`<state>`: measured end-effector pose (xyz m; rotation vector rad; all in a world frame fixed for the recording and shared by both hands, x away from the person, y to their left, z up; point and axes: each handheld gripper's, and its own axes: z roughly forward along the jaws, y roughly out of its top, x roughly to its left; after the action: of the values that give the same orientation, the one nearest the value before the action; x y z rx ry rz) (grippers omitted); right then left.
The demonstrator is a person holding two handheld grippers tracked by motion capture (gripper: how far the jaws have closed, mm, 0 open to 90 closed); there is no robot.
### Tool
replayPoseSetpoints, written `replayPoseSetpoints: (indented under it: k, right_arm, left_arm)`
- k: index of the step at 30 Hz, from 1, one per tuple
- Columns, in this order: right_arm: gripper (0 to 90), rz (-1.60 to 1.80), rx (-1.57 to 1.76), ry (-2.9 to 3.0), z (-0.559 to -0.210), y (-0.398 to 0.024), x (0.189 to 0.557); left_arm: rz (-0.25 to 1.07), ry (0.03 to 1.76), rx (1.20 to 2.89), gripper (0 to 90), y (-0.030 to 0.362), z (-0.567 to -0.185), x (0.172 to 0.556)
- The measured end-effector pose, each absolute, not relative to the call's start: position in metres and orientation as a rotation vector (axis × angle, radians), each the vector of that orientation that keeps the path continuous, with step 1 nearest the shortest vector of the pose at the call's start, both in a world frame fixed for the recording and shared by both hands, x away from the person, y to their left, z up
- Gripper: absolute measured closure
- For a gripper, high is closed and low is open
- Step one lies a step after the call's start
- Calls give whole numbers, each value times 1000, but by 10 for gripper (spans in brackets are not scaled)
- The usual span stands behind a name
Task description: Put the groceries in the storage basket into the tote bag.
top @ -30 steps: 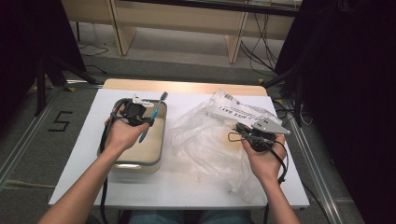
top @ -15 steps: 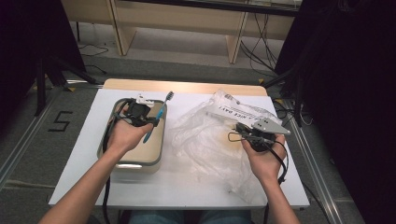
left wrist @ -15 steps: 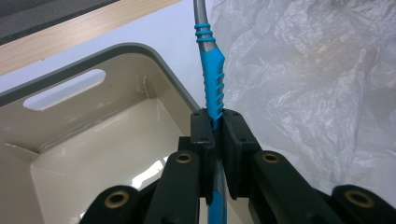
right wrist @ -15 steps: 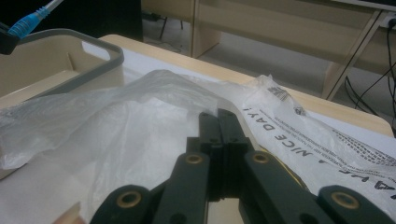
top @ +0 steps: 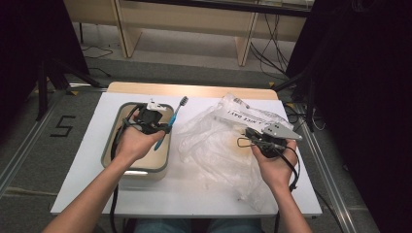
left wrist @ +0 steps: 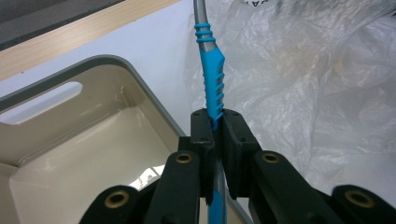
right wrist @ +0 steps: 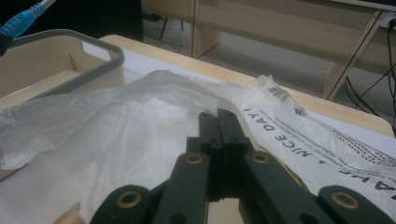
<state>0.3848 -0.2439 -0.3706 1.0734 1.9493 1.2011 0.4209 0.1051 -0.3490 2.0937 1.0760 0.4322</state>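
The desk (top: 194, 194) carries a clear plastic bag (top: 218, 145) and a beige bin (top: 109, 150) with a grey rim. The bag lies crumpled between the two grippers, with its bulk directly ahead of the right gripper (right wrist: 219, 122).

Right gripper: jaws fully closed. The film of the bag appears to be pinched at the tips, but the frames do not confirm it. Risk: a grip on one layer only. The film may slip out, or the mouth may stay collapsed and offer no opening.

Left gripper (left wrist: 215, 122): jaws closed tight on the blue handle of a toothbrush (left wrist: 212, 79). The brush extends straight ahead of the jaws, bristle head farthest out, above the bin's rim and pointing at the bag.

Risk: the grip is narrow and sits low on the handle. Contact between head and film may pivot the brush in the jaws. The bristles may also snag on folds, dragging the bag across the desk.
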Motion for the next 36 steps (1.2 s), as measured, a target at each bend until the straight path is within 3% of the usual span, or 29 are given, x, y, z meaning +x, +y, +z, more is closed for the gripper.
replayPoseSetpoints:
  k: [36]
  right_arm:
    - [900, 1200, 1071, 1950, -371, -244, 384]
  left_arm:
    - [362, 932, 2158, 834, 58, -351, 394]
